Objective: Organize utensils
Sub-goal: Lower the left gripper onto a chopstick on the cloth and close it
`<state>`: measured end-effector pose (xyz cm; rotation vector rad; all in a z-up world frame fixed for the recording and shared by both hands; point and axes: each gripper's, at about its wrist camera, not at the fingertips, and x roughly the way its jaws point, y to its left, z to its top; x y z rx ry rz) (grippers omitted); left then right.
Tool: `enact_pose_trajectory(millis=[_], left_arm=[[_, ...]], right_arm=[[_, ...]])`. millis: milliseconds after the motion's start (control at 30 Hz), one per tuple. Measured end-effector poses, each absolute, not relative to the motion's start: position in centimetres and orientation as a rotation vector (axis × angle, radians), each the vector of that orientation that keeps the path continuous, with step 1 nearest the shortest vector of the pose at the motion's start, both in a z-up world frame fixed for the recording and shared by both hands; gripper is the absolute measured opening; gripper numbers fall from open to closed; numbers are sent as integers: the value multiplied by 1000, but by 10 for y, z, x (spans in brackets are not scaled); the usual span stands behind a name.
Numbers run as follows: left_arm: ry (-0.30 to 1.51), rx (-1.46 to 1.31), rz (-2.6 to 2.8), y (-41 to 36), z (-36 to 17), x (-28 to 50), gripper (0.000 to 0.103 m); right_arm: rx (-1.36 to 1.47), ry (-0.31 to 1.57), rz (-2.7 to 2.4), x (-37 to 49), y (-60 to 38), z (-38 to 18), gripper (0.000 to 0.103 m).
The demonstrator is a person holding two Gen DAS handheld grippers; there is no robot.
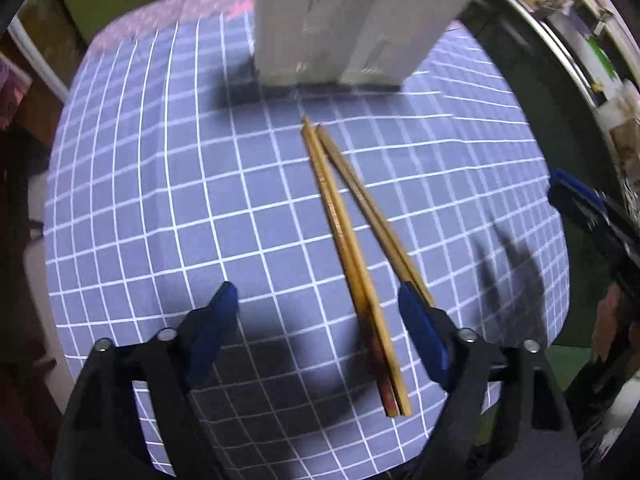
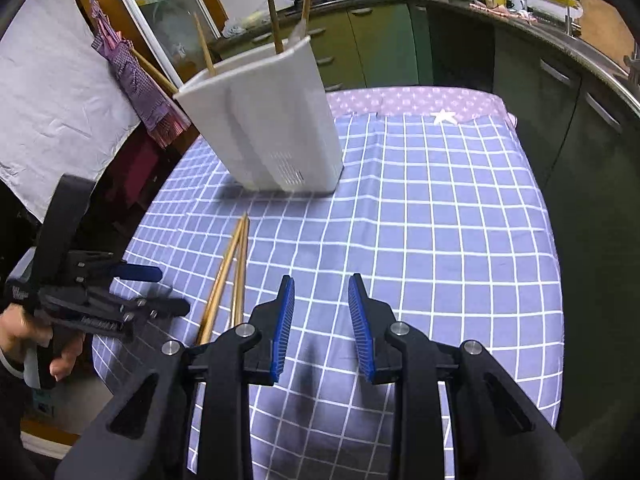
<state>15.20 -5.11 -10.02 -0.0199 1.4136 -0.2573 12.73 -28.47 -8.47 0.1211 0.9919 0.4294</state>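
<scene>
Nearest, the left gripper [image 1: 318, 300] is seen with its jaws spread wide above the checked cloth [image 1: 180, 200], nothing pinched; the thick ends of the wooden chopsticks [image 1: 348, 240] lie on the cloth between its fingers. The right gripper [image 2: 320, 292] is parted narrowly and empty, just right of the chopsticks. Beyond the chopsticks' tips the white utensil holder [image 2: 272, 120] stands, sticks upright inside.

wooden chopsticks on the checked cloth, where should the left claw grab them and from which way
Grip the pair of long wooden chopsticks near their thick near ends, where one already lies between the open left claw. Come from above, pads either side: they lie flat on the blue checked tablecloth, splayed apart at this end.
</scene>
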Motion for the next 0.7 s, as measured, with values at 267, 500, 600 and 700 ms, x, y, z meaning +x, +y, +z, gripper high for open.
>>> enact_pose_trajectory(millis=[267, 500, 600, 700], left_arm=[[1456, 17, -218, -63, -121, 173, 58], [1472, 57, -192, -71, -121, 178, 38], [1482, 63, -188, -71, -122, 180, 34], [1482, 62, -184, -70, -122, 179, 34]], right_arm=[[126, 1025, 455, 129, -279, -96, 28], [136, 1040, 473, 131, -276, -97, 28], [139, 1044, 483, 132, -274, -97, 28], [135, 1046, 489, 132, -272, -98, 28]])
